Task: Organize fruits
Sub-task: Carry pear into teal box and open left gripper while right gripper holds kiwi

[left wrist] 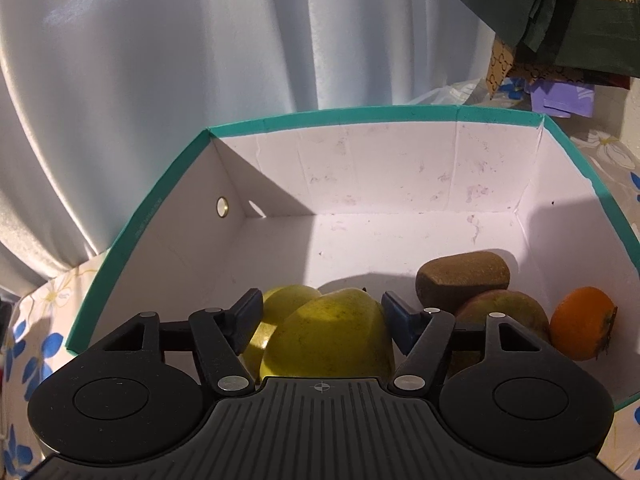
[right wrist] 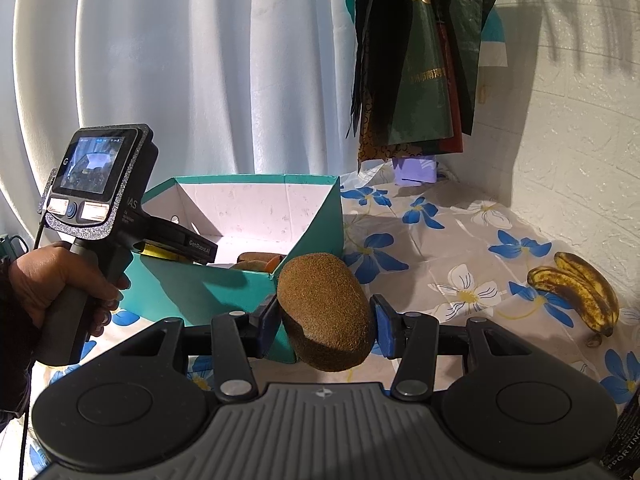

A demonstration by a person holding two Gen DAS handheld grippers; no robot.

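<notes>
A teal box (left wrist: 152, 208) with a white inside holds fruit. My left gripper (left wrist: 322, 314) is inside it with its pads on both sides of a yellow-green pear (left wrist: 332, 340); a second pear (left wrist: 280, 304) lies behind on the left. A kiwi (left wrist: 462, 276), a reddish apple (left wrist: 508, 312) and an orange persimmon (left wrist: 582, 322) lie at the right of the box. My right gripper (right wrist: 326, 326) is shut on a brown kiwi (right wrist: 326, 316), held in the air just right of the box (right wrist: 224, 292). The left gripper unit (right wrist: 100, 184) shows above the box.
A bunch of spotted bananas (right wrist: 576, 292) lies on the flowered tablecloth (right wrist: 440, 240) at the right, near the white wall. Dark bags (right wrist: 416, 60) hang above the back of the table. A pale curtain (right wrist: 200, 60) hangs behind the box.
</notes>
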